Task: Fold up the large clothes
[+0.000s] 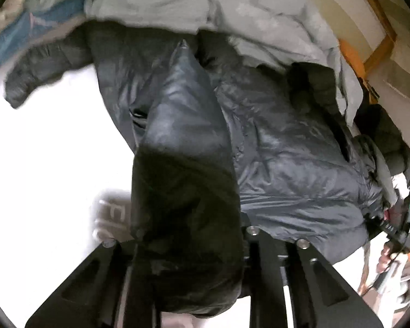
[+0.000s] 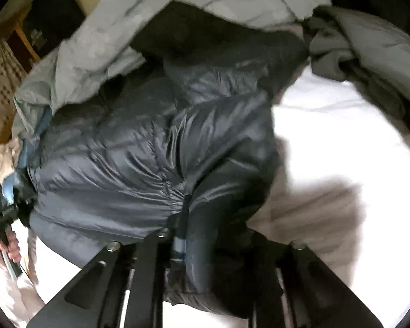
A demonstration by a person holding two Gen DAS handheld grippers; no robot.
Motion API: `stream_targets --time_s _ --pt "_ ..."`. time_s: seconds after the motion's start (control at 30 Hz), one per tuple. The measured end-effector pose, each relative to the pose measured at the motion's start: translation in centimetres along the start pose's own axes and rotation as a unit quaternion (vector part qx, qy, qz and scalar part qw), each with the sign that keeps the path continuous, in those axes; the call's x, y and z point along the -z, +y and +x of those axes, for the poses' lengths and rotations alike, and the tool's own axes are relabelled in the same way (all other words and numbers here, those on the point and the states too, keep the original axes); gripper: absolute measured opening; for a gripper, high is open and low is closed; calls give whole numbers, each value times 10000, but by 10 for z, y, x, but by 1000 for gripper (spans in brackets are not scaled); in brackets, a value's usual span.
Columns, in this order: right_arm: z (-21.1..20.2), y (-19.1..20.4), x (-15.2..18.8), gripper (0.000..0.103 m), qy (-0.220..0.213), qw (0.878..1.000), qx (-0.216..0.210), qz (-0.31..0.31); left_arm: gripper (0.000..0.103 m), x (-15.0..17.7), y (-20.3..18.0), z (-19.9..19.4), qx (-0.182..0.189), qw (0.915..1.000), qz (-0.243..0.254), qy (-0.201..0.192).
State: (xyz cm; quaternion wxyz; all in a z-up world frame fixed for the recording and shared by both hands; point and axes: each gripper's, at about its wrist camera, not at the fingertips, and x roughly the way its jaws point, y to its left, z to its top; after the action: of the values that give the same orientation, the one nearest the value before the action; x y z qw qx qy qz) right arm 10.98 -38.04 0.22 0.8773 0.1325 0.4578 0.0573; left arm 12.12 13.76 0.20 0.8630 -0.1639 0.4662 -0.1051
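The jacket [image 1: 287, 150], a dark puffy one, lies spread on the white bed [image 1: 41, 150], its far edge touching a pale grey quilt [image 1: 232, 8]. The left tool [image 1: 188, 246] is clamped on a fold of its near edge, the right tool [image 2: 205, 246] on the opposite near corner. Its long axis runs away from both tools, so neither hand is nearer; the coming fold likely goes forward.

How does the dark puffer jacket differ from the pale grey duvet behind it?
The dark puffer jacket is shiny and navy-black; the pale grey duvet is matte and light. The jacket lies nearer, its edge in both grippers; the duvet is bunched behind, overlapping the jacket's far edge. Both are padded and rest on the white sheet.
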Motion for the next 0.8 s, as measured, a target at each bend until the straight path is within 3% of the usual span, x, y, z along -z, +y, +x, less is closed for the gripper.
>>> stream_targets --time_s 0.1,0.2,0.27,0.33,0.37,0.47,0.53,0.63,0.8 --pt "-29 4 1 12 -305 9993 188 -93 18 18 -15 -26 166 9996 118 -207" --pt "-55 -2 9 12 -371 9989 299 2 20 48 -24 -42 252 9993 218 -153" --pt "-65 -8 23 13 -389 9984 401 40 30 66 -28 -43 96 9990 413 -128" --pt "-65 -12 36 18 -251 9975 660 -21 55 72 -31 -42 -306 9969 648 -316" --pt "-63 -12 38 21 -206 9965 812 -64 63 72 -30 -44 -512 9955 686 -412" --pt "-70 -8 32 33 -495 9917 1178 -163 76 60 -32 -70 -935 9872 596 -1148" --pt "-79 -3 31 56 -874 9852 1459 -196 87 52 -30 -90 -890 9810 564 -1628" --pt "-97 1 28 62 -1419 9758 1643 -260 89 40 -37 -109 -754 9760 676 -1925" --pt "-100 -1 26 63 -1481 9806 1269 -185 89 20 -64 -107 -762 9721 1174 -1884"
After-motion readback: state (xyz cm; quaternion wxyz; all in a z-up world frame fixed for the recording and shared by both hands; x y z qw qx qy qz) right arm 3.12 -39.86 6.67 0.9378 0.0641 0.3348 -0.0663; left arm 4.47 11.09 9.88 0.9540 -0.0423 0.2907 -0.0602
